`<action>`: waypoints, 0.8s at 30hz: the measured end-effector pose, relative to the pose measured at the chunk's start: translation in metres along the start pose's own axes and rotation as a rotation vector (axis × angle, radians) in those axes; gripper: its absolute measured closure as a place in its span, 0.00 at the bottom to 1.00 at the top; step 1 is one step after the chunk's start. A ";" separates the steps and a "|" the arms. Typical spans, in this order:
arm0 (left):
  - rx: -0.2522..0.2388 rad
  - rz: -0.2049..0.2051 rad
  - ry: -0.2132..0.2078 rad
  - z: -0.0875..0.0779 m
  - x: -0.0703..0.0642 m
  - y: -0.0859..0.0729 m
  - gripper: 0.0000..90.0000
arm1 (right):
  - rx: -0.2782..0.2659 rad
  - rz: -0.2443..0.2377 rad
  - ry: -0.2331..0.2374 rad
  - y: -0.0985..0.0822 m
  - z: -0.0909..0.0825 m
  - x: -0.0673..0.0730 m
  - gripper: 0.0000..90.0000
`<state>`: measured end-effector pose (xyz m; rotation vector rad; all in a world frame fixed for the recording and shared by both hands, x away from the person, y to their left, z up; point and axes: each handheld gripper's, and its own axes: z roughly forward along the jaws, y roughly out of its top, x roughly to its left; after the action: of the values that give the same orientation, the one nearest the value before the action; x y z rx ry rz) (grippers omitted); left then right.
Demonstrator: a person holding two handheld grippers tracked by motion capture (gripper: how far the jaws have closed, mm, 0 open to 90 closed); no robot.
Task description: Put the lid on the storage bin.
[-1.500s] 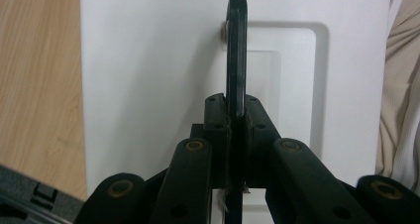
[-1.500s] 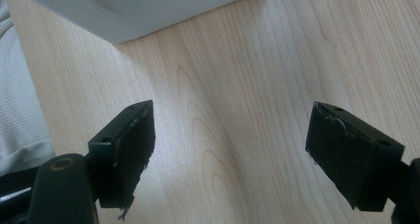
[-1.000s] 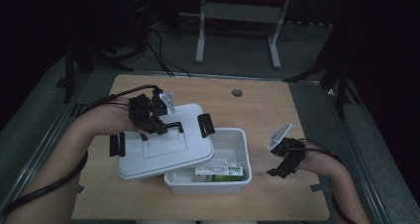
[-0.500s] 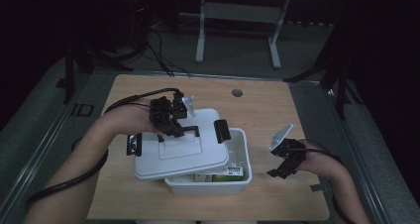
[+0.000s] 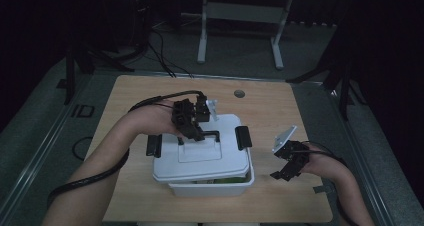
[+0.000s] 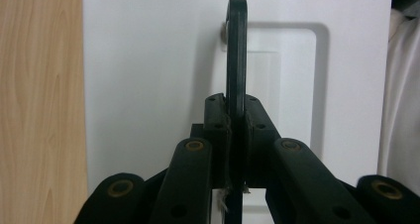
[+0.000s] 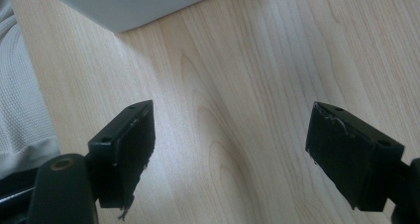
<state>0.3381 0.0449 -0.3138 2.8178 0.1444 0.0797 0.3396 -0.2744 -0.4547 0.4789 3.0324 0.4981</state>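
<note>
One white plastic box [image 5: 210, 186] sits on the pale wood-grain counter [image 5: 280, 106], and its white lid [image 5: 200, 158] lies over it, shifted a little toward the box's left and far side so that a strip of the inside, with something green in it, shows along the near edge. The lid is smooth and rectangular with rounded corners, and carries two black end clips [image 5: 243, 137] and one thin black handle [image 6: 236, 60] standing upright over a shallow recess. The left tongs [image 5: 192, 131] are clamped tight on that handle. The right tongs [image 7: 228, 154] hover over bare counter to the right of the box, spread wide and holding nothing. One small round hole [image 5: 239, 93] lies beyond the box.
</note>
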 end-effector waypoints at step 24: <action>0.067 0.033 -0.055 0.049 0.000 0.024 0.93 | 0.005 0.008 0.007 -0.006 0.001 0.002 0.21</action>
<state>0.3441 0.0073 -0.3530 2.8864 0.0895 0.0042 0.3358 -0.2793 -0.4572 0.4909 3.0404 0.4946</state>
